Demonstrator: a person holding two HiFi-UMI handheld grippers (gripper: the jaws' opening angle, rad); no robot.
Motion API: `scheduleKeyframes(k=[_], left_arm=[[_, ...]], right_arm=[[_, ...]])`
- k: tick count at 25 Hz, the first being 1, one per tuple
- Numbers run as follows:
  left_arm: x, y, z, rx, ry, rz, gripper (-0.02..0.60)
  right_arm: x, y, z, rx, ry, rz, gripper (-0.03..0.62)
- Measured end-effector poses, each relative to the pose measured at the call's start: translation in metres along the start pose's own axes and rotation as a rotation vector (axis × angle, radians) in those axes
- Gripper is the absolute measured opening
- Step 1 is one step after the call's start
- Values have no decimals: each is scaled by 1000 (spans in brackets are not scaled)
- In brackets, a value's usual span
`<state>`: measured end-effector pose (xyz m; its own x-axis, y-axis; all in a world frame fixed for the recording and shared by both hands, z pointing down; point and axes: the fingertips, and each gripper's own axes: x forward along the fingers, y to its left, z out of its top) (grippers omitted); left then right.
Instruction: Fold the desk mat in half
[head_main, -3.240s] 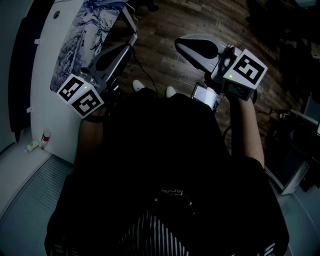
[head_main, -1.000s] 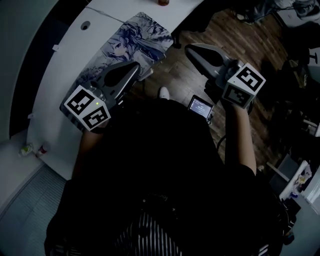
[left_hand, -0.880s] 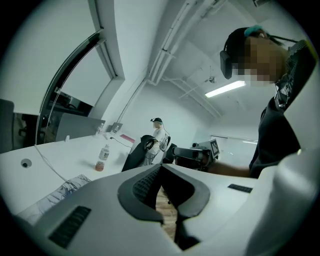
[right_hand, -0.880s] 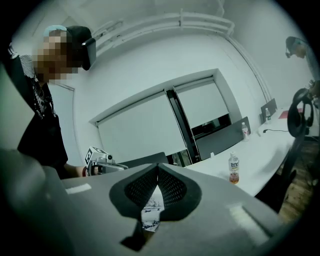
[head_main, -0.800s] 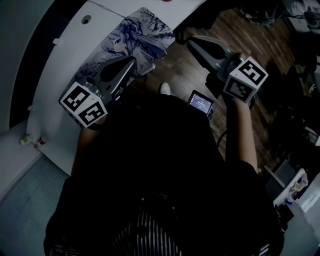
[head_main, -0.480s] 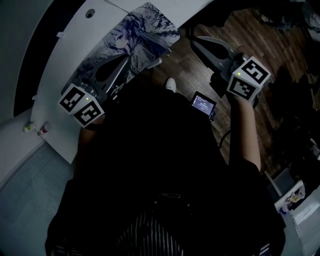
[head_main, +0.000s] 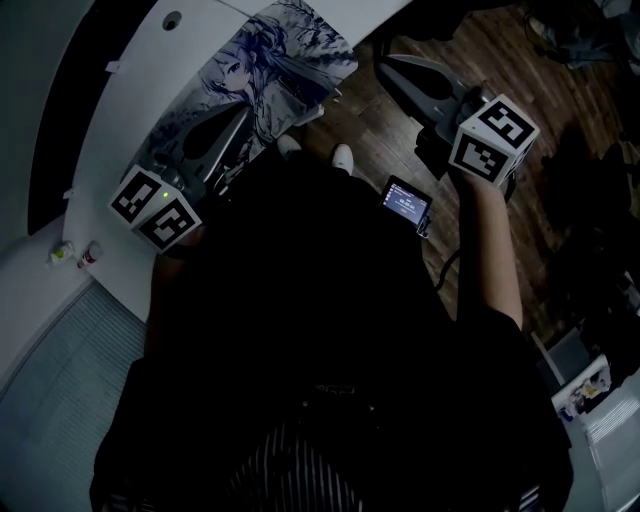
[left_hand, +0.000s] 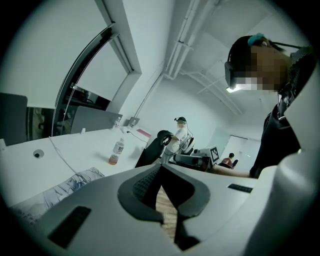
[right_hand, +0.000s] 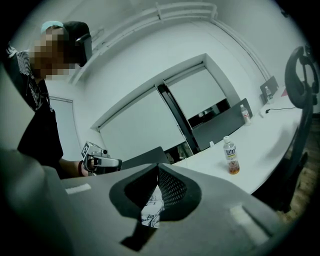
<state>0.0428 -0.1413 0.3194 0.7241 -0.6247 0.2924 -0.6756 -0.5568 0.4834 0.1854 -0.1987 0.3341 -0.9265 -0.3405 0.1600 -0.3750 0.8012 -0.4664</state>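
Facing the unfolded blue-and-white illustrated desk mat (head_main: 275, 60), both tools empty.
Spread open at eleven o'clock on the curved white desk (head_main: 130, 110). At ten o'clock, above the mat's near end: left gripper (head_main: 240, 118), jaws pinched tip to tip on nothing. At one o'clock, over brown wood-plank floor (head_main: 370, 140): right gripper (head_main: 392, 66), likewise closed tight, empty.

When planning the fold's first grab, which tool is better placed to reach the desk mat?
Left, probably. The left tool overlaps the desk mat in the head view; the right tool hangs over the wooden floor, off the desk. Both are shut and empty.
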Motion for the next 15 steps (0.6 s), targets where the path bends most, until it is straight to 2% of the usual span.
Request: scheduleKeyframes(k=[4, 9, 15], left_arm=[[3, 10, 5, 36, 11, -38, 9], [6, 27, 28, 40, -28, -94, 9], [-12, 57, 31, 37, -22, -136, 9]], right_arm=[[8, 2, 9, -20, -5, -38, 5], [13, 0, 19, -24, 18, -91, 5], [59, 2, 20, -5, 58, -120, 5]])
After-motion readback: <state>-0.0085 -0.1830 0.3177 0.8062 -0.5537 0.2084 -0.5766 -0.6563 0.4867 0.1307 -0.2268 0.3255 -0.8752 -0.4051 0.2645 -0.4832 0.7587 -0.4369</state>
